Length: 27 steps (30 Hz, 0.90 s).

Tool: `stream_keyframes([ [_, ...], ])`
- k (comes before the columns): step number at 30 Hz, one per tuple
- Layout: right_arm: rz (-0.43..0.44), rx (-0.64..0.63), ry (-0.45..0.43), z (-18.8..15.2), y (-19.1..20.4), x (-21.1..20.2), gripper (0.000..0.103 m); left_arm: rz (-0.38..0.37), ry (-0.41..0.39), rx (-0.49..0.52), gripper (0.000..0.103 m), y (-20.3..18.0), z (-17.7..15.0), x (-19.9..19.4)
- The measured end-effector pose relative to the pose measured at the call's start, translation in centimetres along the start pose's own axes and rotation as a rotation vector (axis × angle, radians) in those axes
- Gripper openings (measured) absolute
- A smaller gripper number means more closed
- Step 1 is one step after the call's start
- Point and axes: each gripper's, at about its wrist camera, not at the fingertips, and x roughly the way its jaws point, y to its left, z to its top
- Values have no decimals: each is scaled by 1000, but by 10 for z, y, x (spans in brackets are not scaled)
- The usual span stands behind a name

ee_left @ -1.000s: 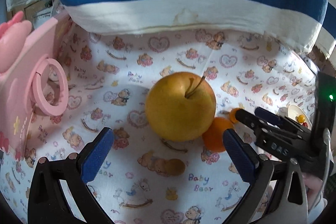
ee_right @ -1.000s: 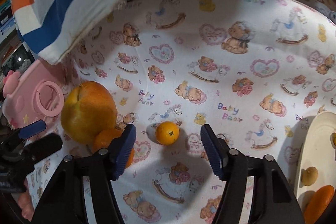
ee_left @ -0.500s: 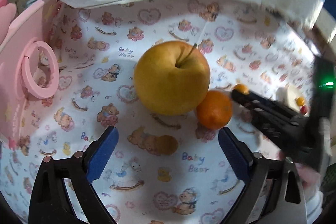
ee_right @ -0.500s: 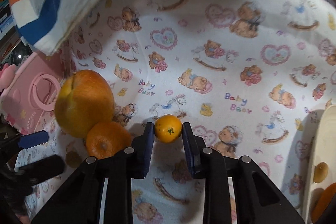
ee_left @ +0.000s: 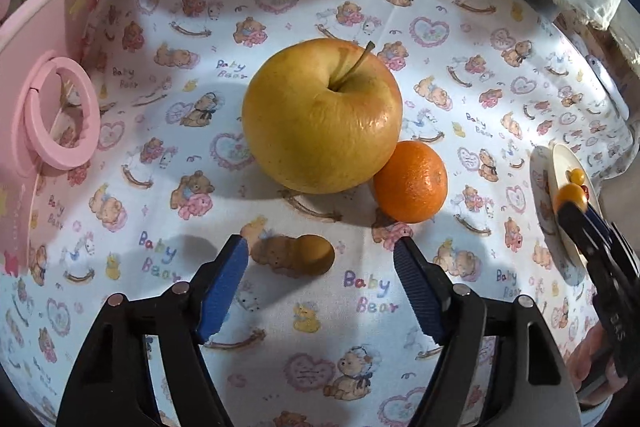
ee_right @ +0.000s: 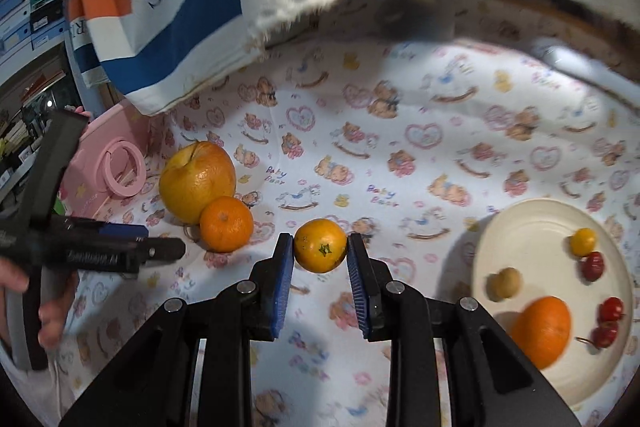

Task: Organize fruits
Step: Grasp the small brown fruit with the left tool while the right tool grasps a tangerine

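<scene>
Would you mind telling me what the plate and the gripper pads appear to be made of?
The plate looks like glazed ceramic or melamine: smooth, cream, faintly glossy; which one is unclear. The right gripper pads look like blue rubber or soft plastic, finely ribbed and matte.

One big yellow apple, three round orange citrus fruits, three small red cherries, two little yellow fruits, one cream round plate.

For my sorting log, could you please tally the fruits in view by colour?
Yellow: 3 (apple, two small fruits on the plate)
Orange: 3 (mandarin, one in the right tool, one on the plate)
Red: 4
Total: 10
</scene>
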Motion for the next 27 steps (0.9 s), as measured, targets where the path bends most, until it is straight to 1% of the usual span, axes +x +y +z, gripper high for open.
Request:
stream_keyframes([
  [1, -5, 3, -6, -1, -3, -4, 28, 4, 7, -3, 69, 0, 0, 2],
  [3, 0, 11, -9, -3, -7, -7, 28, 13, 27, 4, 54, -1, 0, 7],
  [5, 6, 24, -9, -4, -11, -12, 28, 0, 34, 18, 44, -3, -1, 11],
  [8, 16, 34, -21, -3, -14, -16, 28, -7, 22, 29, 39, -4, 0, 11],
  [9, 17, 34, -24, -3, -15, -17, 28, 2, 14, 31, 31, -4, 0, 11],
  [11, 21, 32, -27, -4, -14, -17, 28, 27, 8, 28, 24, -4, 0, 12],
  [16, 29, 33, -24, -5, -16, -19, 28, -10, 7, -5, 24, 6, 2, 10],
  [19, 31, 42, -28, -4, -18, -21, 28, 15, -36, 12, 23, 6, 3, 3],
  [22, 20, 45, -45, -2, -19, -26, 28, -5, -55, 30, 23, 2, 2, -4],
  [25, 13, 44, -75, 3, -21, -36, 28, 17, -101, 55, 23, -2, 1, -13],
  [27, 5, 46, -98, 6, -22, -43, 28, 1, -127, 60, 23, -4, 0, -19],
])
